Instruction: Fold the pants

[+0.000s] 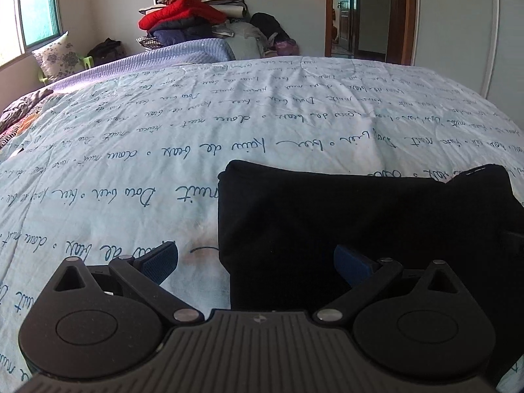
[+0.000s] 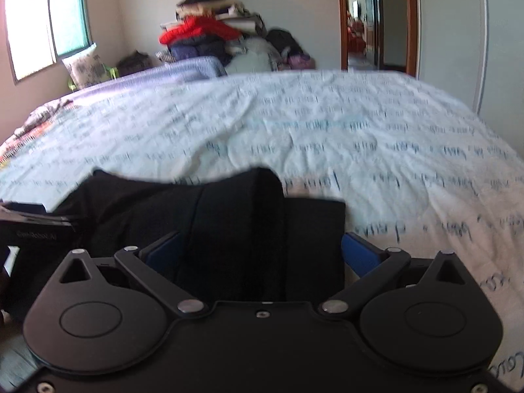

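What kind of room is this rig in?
Most likely a home bedroom: black pants lie on a script-printed bedspread, with a floral pillow and a pile of clothes by the wall.

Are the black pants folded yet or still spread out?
Folded: the black pants lie as a compact, layered block on the bed cover, with both grippers open.

Home bedroom: bed [image 1: 229, 114], stacked clothes [image 1: 193, 16], pillow [image 1: 57, 54].

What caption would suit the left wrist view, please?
Open left gripper at the edge of folded black pants on a script-printed bedspread.
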A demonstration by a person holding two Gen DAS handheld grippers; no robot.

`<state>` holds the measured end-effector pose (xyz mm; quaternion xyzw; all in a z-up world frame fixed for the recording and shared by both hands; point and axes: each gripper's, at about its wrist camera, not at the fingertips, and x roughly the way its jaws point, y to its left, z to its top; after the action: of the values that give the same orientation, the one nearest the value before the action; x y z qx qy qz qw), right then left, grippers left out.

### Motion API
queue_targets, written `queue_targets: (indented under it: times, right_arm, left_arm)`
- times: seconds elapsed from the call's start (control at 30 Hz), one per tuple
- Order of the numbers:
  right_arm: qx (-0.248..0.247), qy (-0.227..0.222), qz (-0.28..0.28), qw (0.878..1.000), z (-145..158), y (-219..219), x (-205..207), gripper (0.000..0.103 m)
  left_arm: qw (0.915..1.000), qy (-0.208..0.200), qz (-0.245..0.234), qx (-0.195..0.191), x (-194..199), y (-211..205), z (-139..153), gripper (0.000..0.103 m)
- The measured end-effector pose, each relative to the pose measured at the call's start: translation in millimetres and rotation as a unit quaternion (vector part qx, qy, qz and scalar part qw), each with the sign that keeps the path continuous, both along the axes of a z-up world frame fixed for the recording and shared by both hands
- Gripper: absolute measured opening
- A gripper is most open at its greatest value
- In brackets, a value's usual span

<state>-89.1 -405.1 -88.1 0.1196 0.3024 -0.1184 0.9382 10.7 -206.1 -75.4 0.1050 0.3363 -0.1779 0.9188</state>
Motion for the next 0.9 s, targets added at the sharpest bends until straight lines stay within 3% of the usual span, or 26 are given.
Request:
queue_targets:
  times: [0.07, 0.17, 0.23, 0.3, 0.37, 0.5, 0.6, 0.73, 0.83, 0.9]
  right_arm:
    - [0.017, -0.001, -0.02, 1.0, 1, -4, -8, 0.103]
    - [-0.006, -0.024, -0.044, 0.999, 12, -1, -21, 0.103]
    - [0.002, -0.034, -0.032, 0.999, 18, 4, -23, 0.103]
    - [0.006, -0.012, 0.003, 1.0, 14, 12, -18, 0.103]
    - [-0.027, 0.024, 0.027, 0.999, -1, 18, -11, 0.103]
    - [0.006, 0.013, -0.004, 1.0, 11, 13, -20, 0.103]
    - [-0.005, -0.005, -0.001, 1.0, 20, 21, -20, 0.103]
    - [-0.022, 0.021, -0.003, 1.0, 11, 28, -7, 0.103]
    - [-0.028, -0.001, -0.009, 1.0, 21, 30, -8, 0.103]
    - [-0.059, -0.025, -0.002, 0.998, 33, 37, -11, 0.103]
  left_arm:
    - [0.9999, 0.01, 0.001, -0.011, 3, 4, 0, 0.103]
    - [0.9996, 0.021, 0.0, -0.019, 5, 9, 0, 0.103]
    - [0.9996, 0.02, 0.001, -0.021, 4, 10, 0, 0.103]
    - [0.9997, 0.016, 0.002, -0.021, 2, 10, -1, 0.103]
    - [0.9998, 0.012, 0.001, -0.018, 0, 9, -1, 0.103]
    - [0.9997, 0.015, 0.002, -0.019, -4, 11, 1, 0.103]
    - [0.9998, 0.012, 0.007, -0.014, -6, 8, 3, 0.103]
    - [1.0, 0.005, 0.001, -0.005, -12, 1, 8, 0.103]
    - [0.9998, 0.009, -0.009, -0.016, -17, 0, 13, 0.103]
    - [0.9997, 0.005, -0.014, -0.017, -21, -3, 15, 0.103]
